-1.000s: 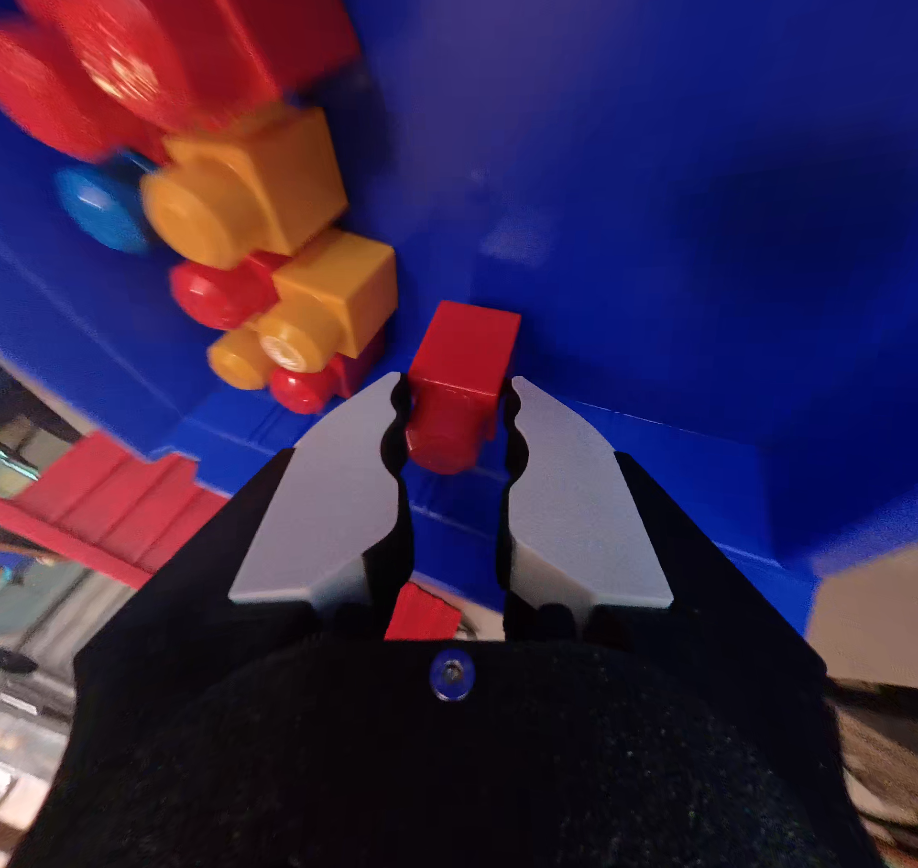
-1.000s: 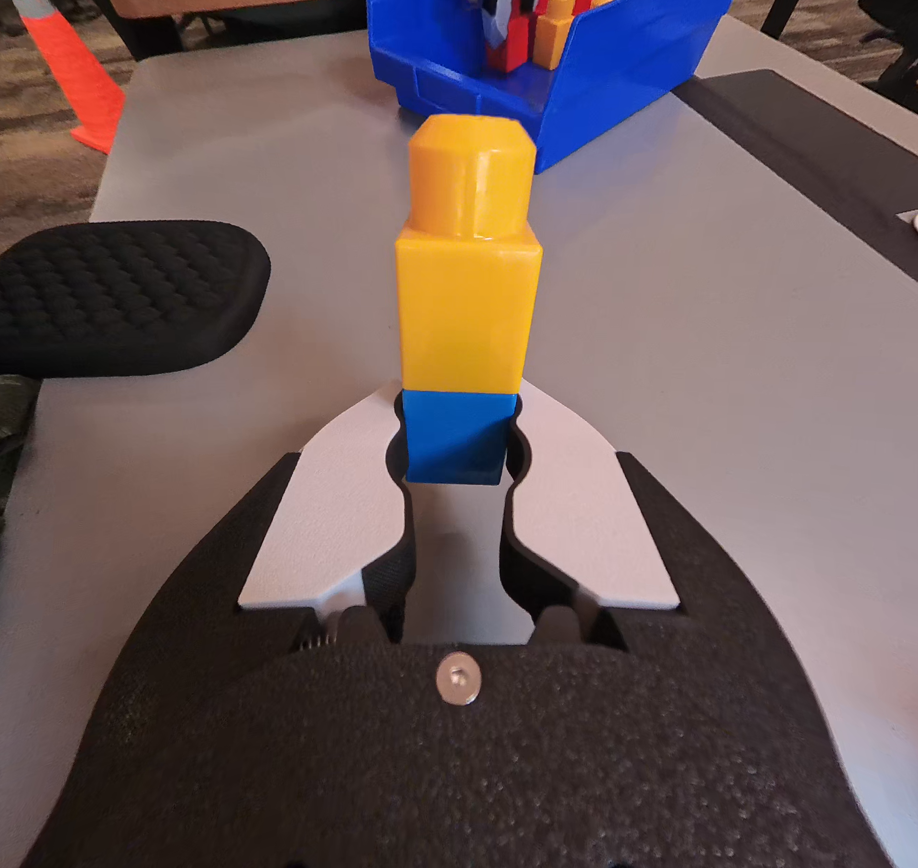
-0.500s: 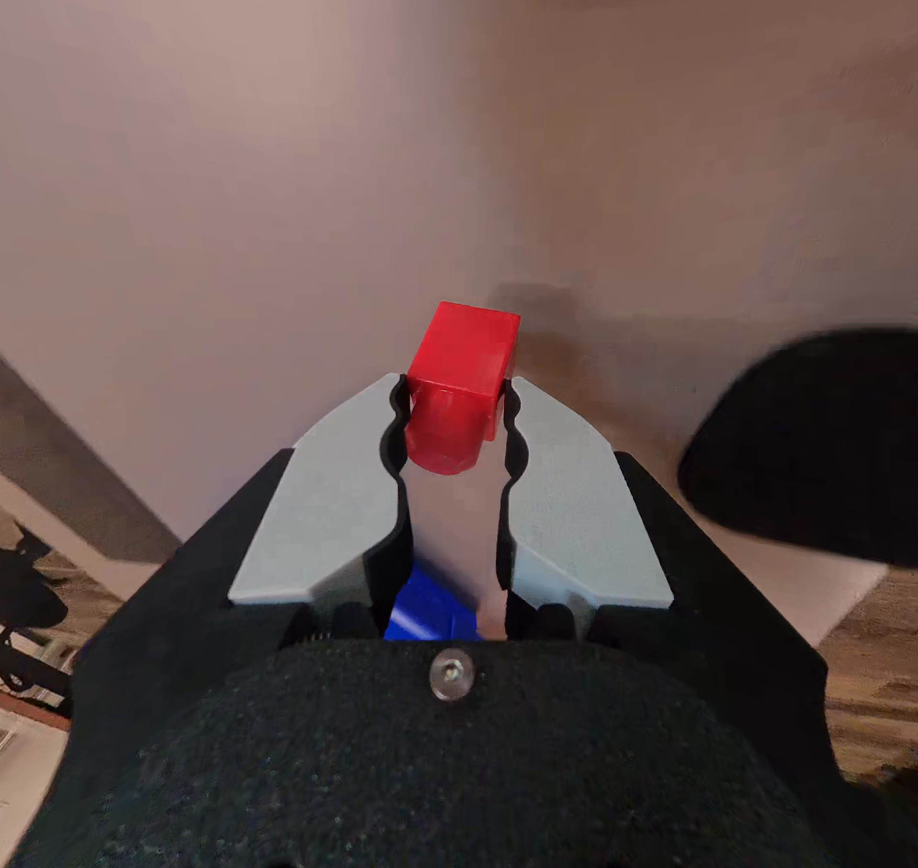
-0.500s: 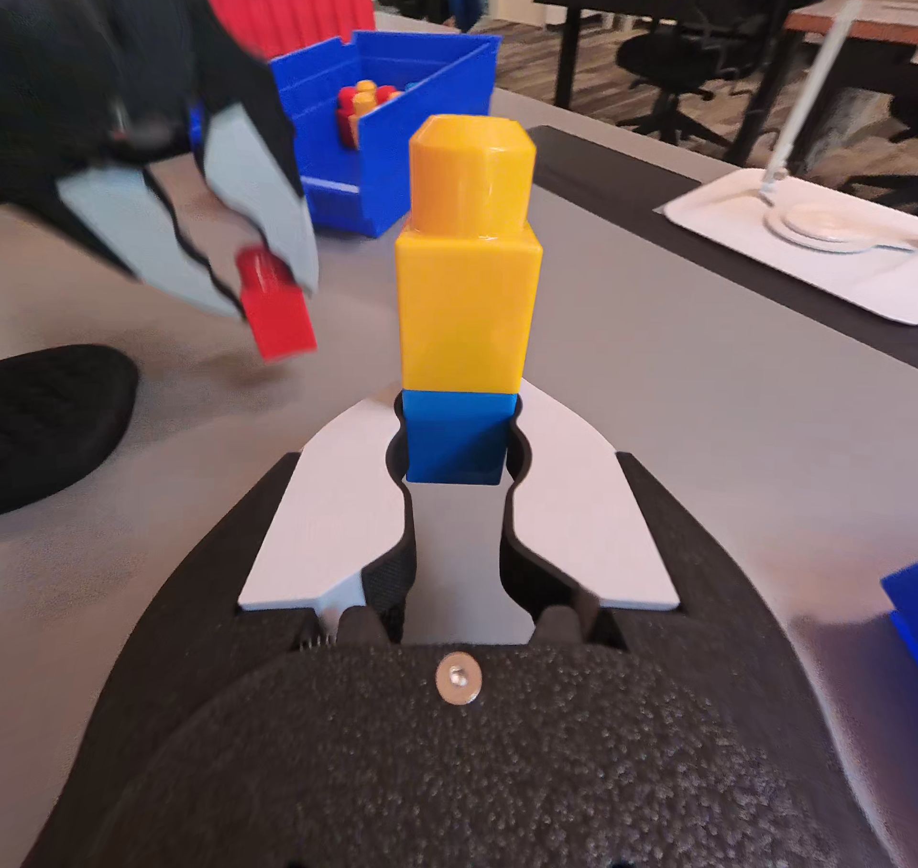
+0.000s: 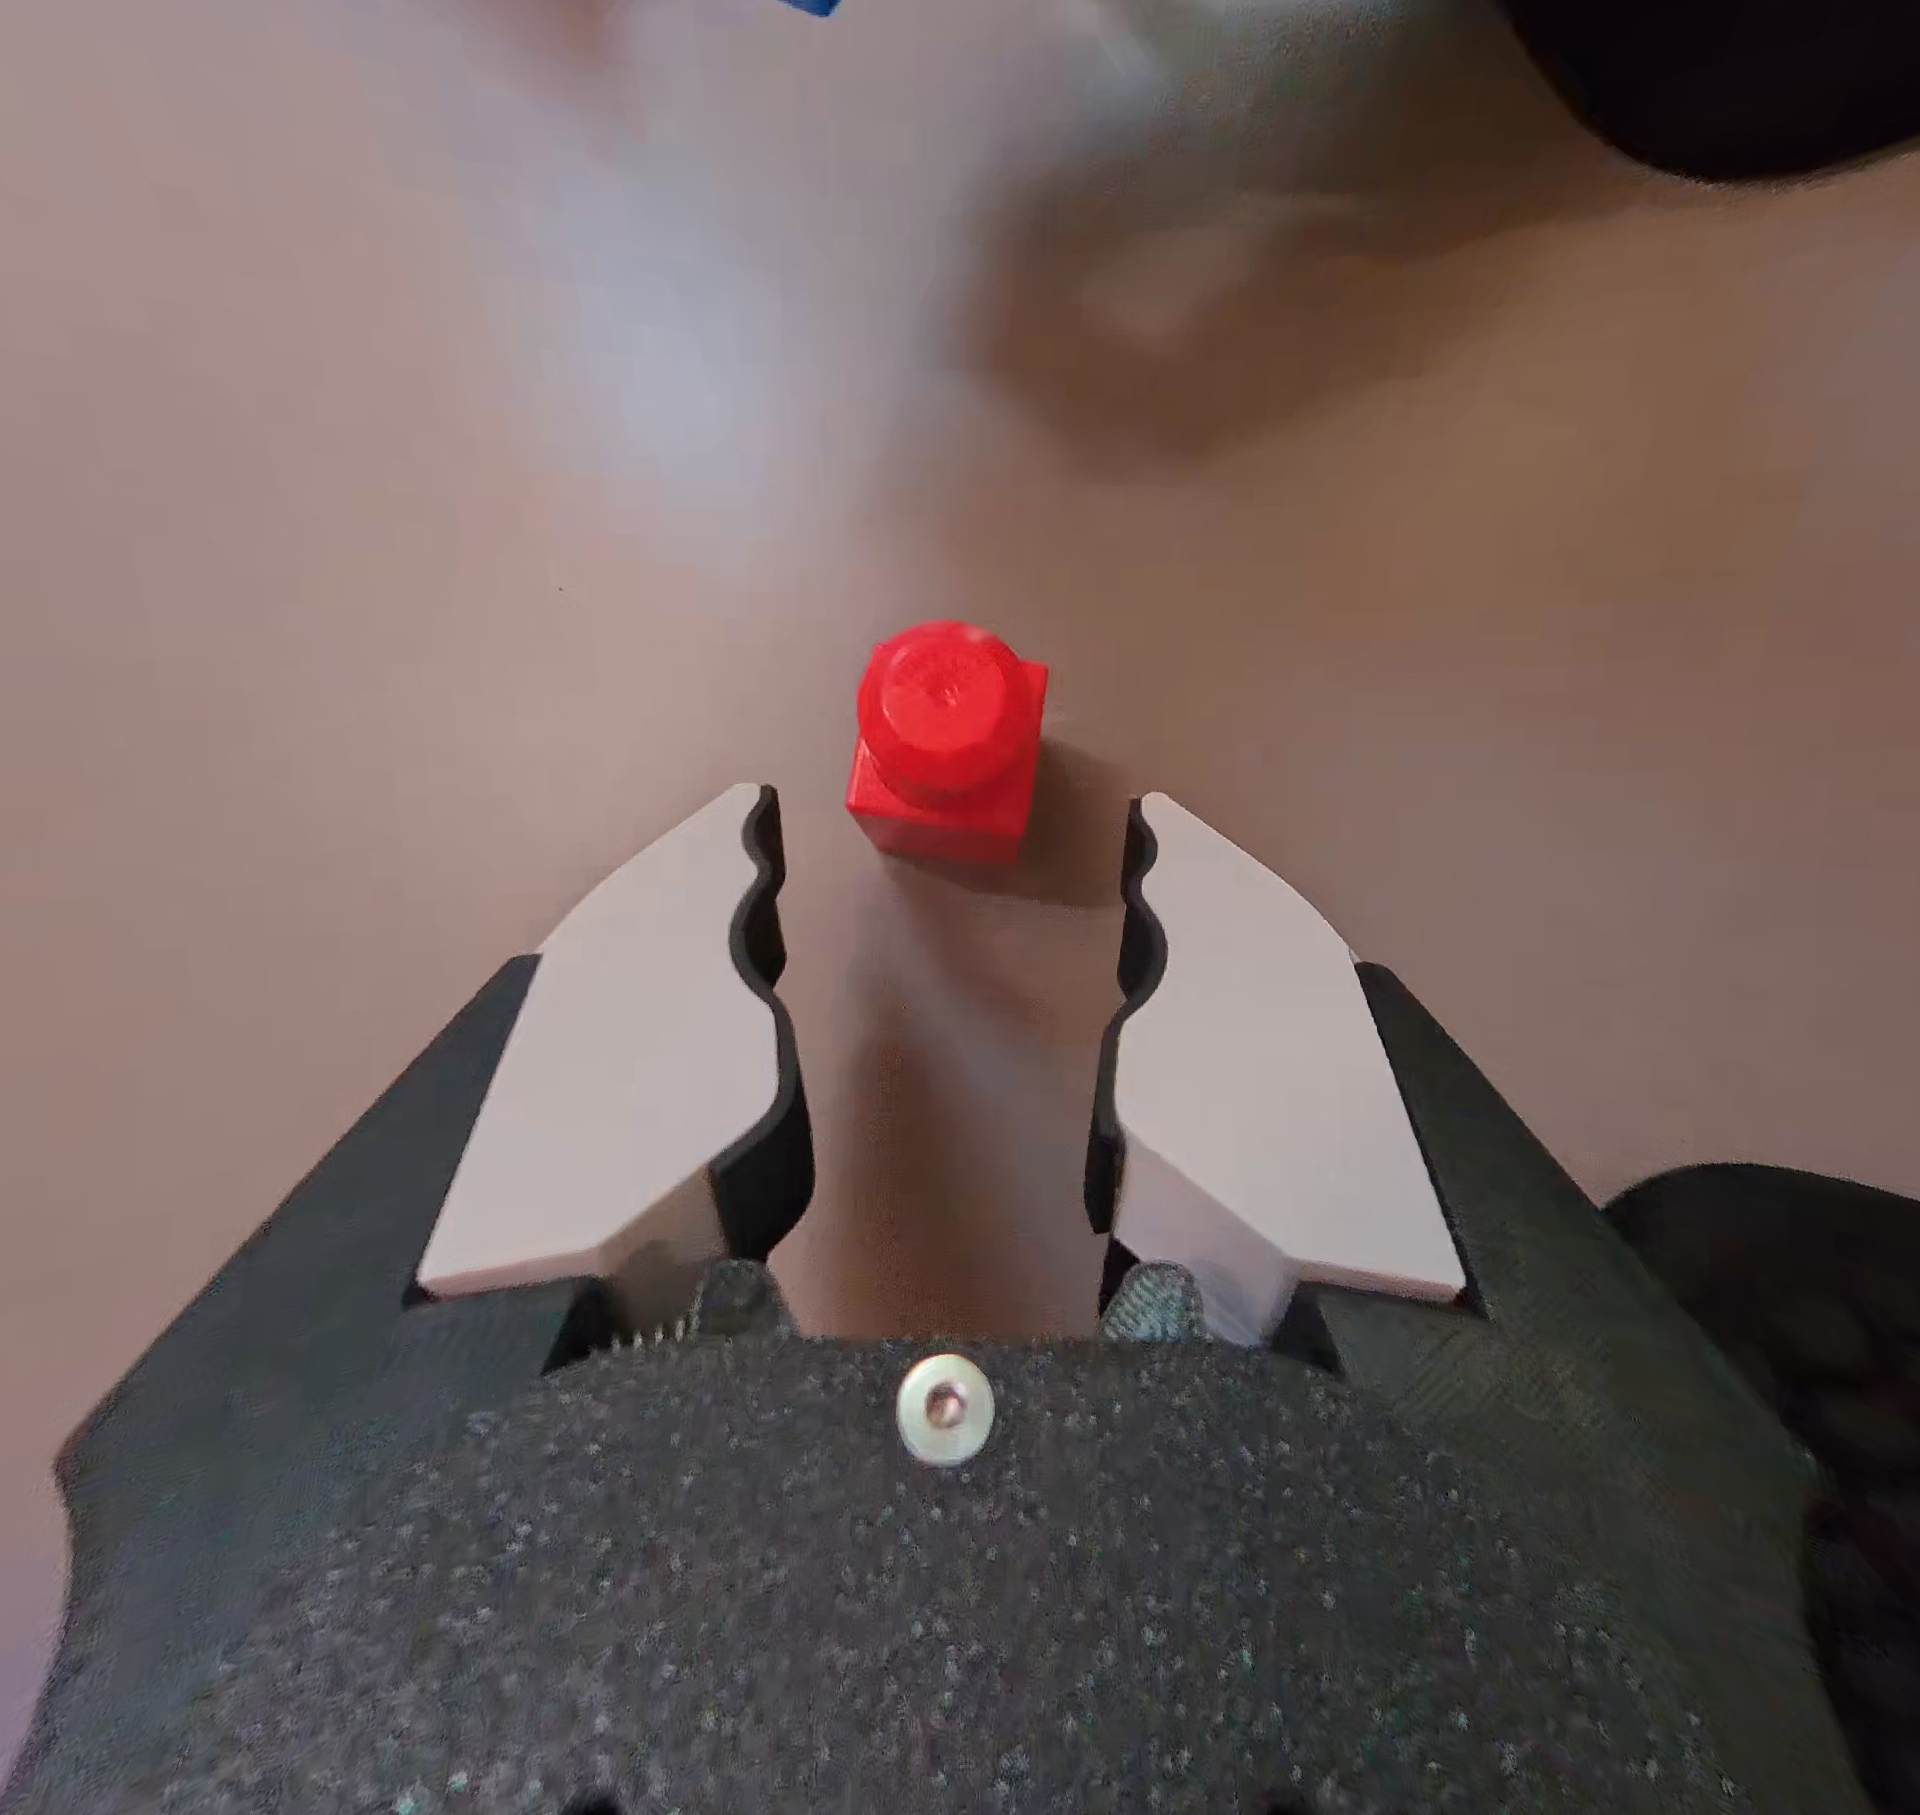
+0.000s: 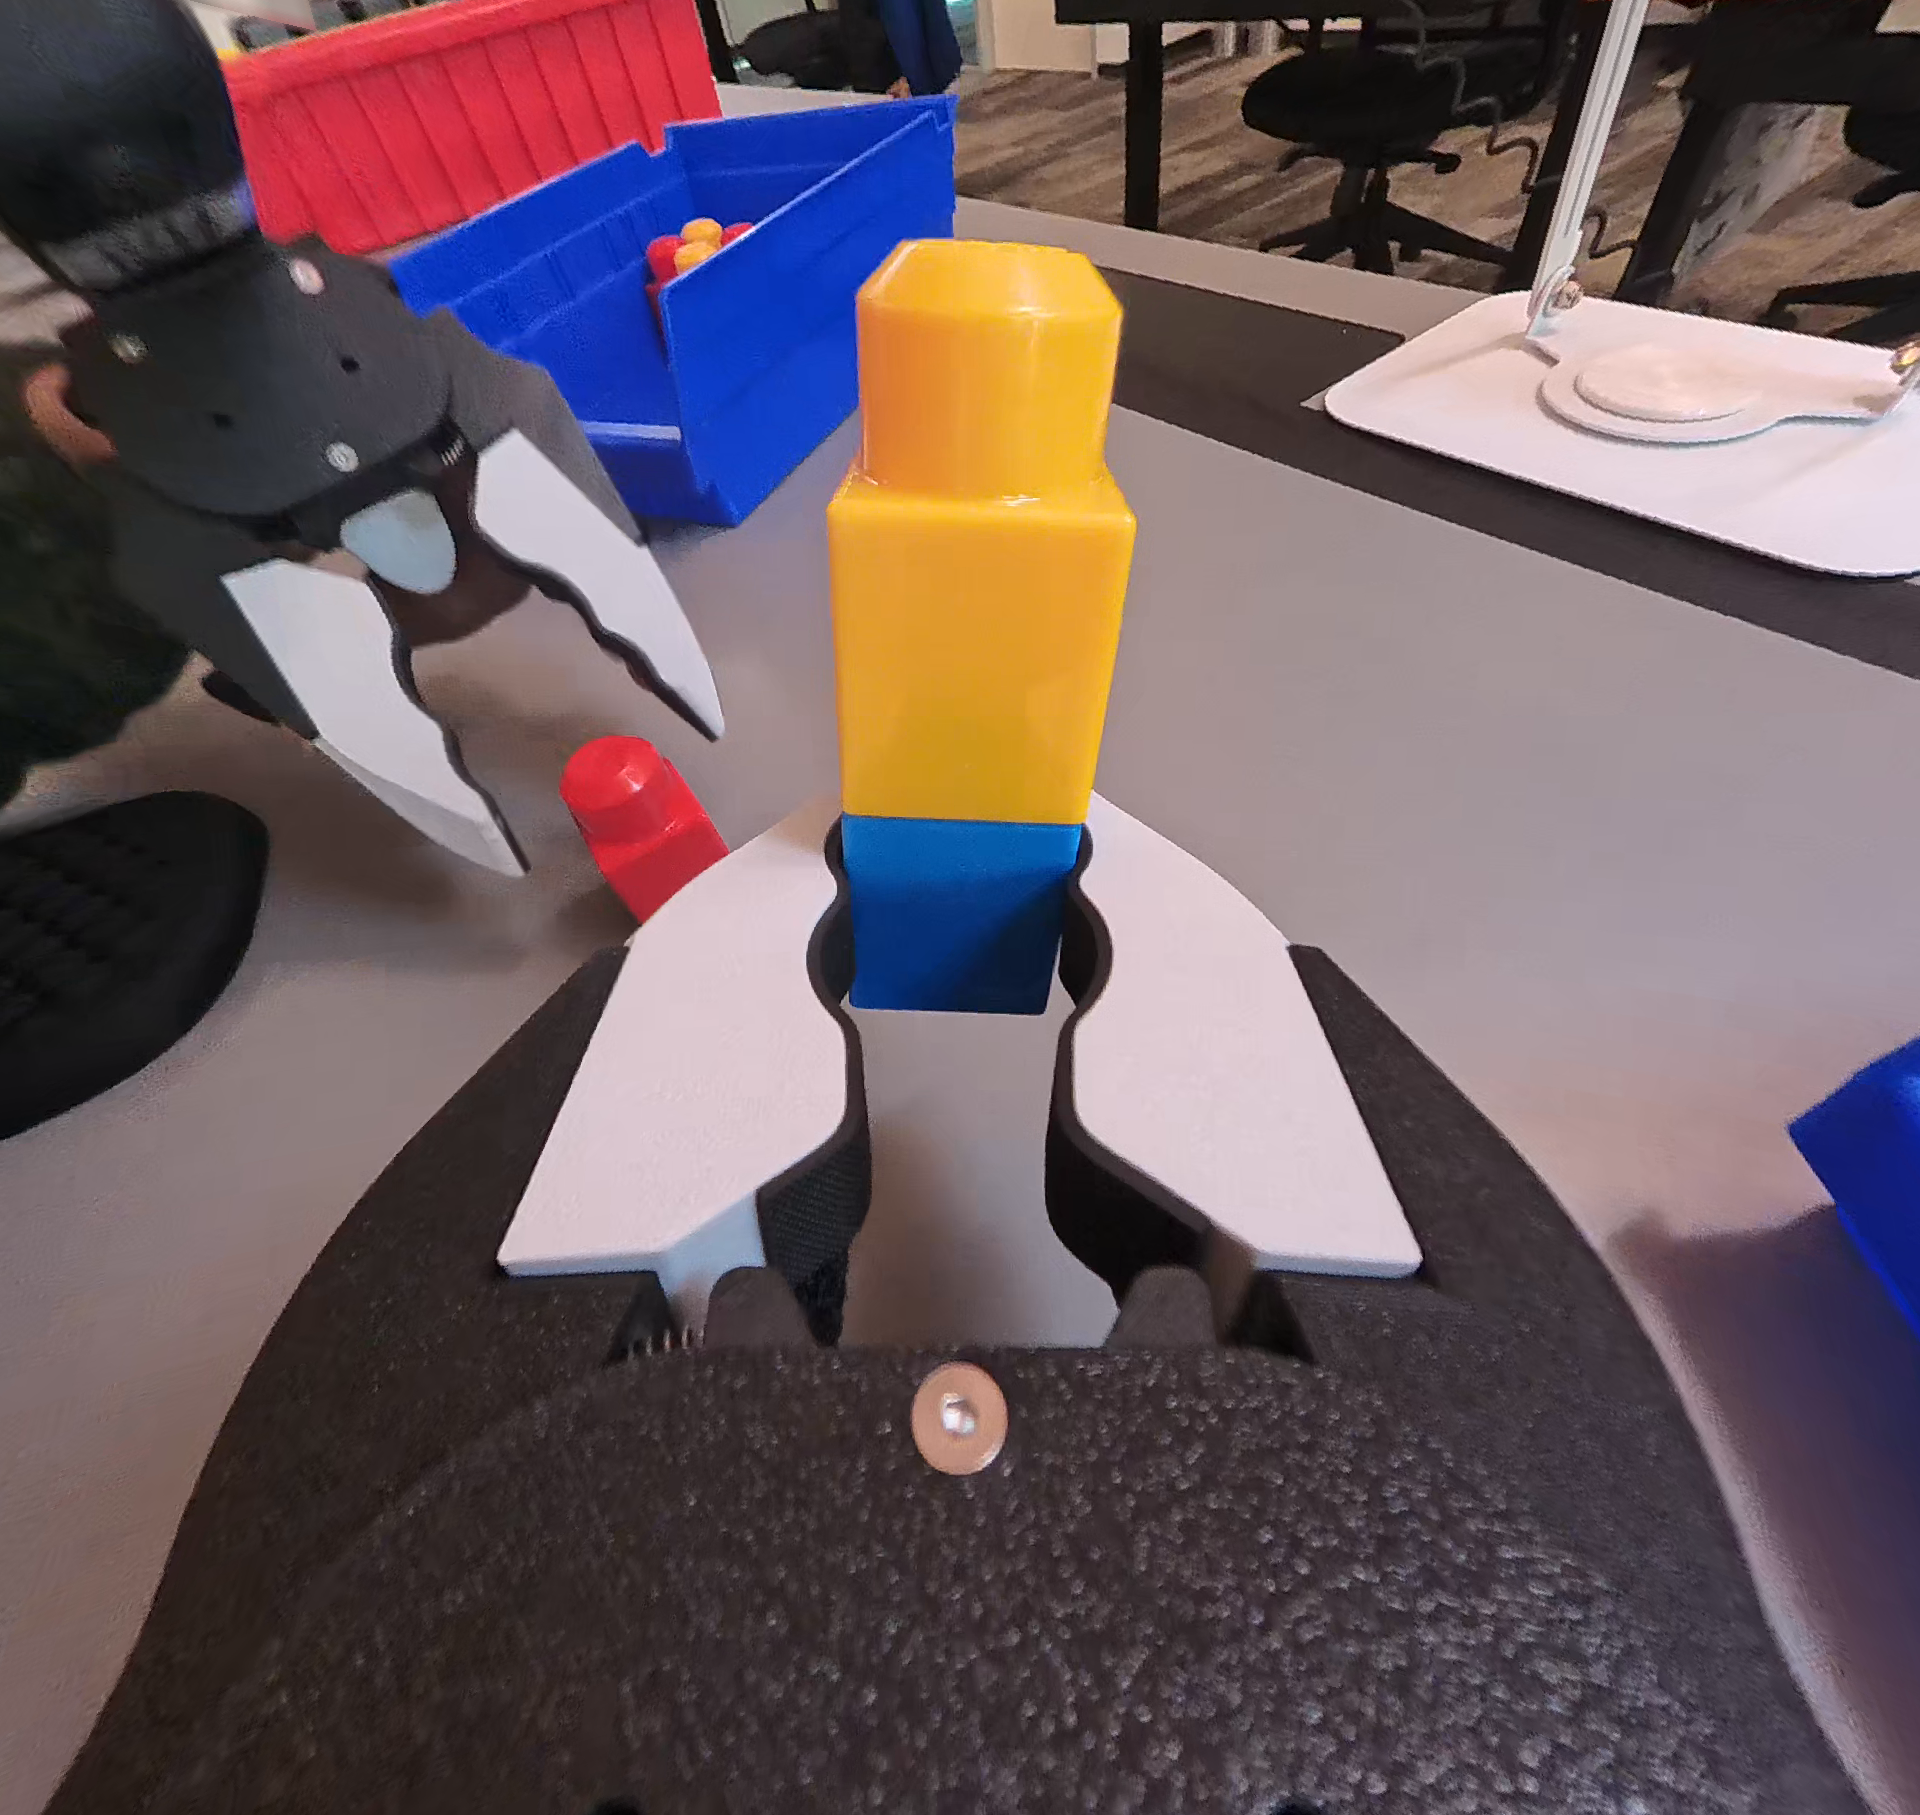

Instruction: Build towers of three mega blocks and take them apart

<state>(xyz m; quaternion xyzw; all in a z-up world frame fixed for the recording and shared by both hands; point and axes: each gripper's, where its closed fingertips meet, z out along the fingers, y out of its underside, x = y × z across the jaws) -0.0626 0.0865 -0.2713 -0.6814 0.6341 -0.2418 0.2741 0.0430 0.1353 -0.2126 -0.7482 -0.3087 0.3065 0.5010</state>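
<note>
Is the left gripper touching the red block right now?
Apart. The left wrist view shows the left gripper open, table visible between each jaw and the red block.

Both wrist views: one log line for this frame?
left gripper: open, above red block on table | right gripper: shut on blue block, yellow block atop

Loose red block [image 5: 948, 749]; yellow-on-blue stack [image 6: 971, 622] upright.

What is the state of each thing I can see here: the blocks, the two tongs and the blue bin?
Red block: free, upright on the table.
Yellow block: stacked on the blue block.
Blue block: gripped by the right tongs.
Left tongs: open, empty.
Right tongs: shut.
Blue bin: holds blocks.
</note>
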